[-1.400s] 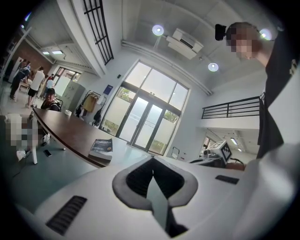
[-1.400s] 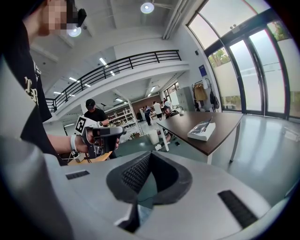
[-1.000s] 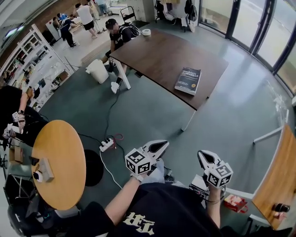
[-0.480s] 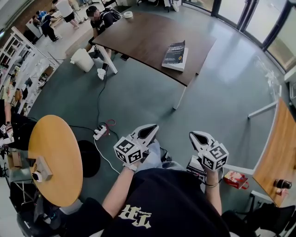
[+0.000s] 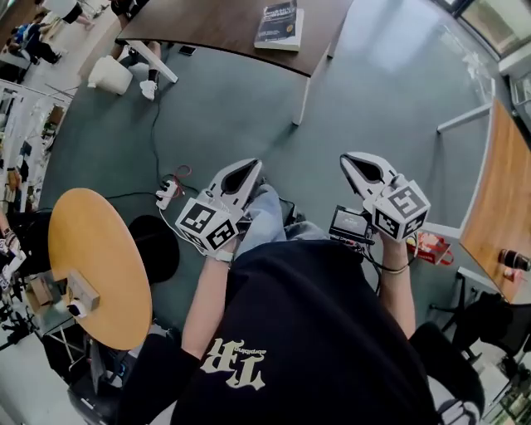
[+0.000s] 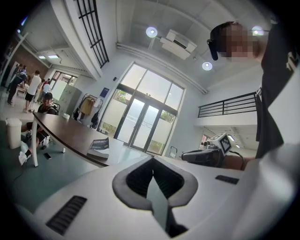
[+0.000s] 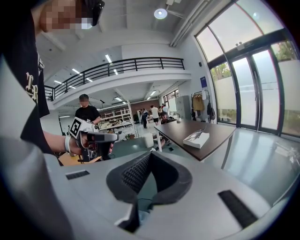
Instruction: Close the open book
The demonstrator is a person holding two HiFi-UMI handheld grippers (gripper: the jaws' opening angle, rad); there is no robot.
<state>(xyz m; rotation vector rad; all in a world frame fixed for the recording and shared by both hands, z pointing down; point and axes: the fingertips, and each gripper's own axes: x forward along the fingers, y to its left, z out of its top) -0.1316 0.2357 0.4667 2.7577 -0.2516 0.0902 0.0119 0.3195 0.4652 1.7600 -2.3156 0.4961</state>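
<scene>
A dark-covered book (image 5: 280, 23) lies closed, flat on the brown table (image 5: 217, 31) at the top of the head view. It also shows far off in the left gripper view (image 6: 99, 145) and the right gripper view (image 7: 197, 137). My left gripper (image 5: 249, 163) is held in front of the body, pointing level toward the table, jaws shut and empty (image 6: 152, 159). My right gripper (image 5: 347, 158) is beside it, tilted slightly down, jaws together with nothing between them (image 7: 150, 153). Both are well short of the table, over the grey floor.
A round wooden table (image 5: 99, 266) stands at the left. A power strip (image 5: 166, 195) with its cable lies on the floor ahead. A black device (image 5: 350, 222) and a red item (image 5: 427, 246) sit near my right side. A wooden table (image 5: 506, 199) lines the right edge.
The head view has tipped downward, so the table and book slid to the top edge. Both grippers sit higher in the frame, still side by side and shut.
</scene>
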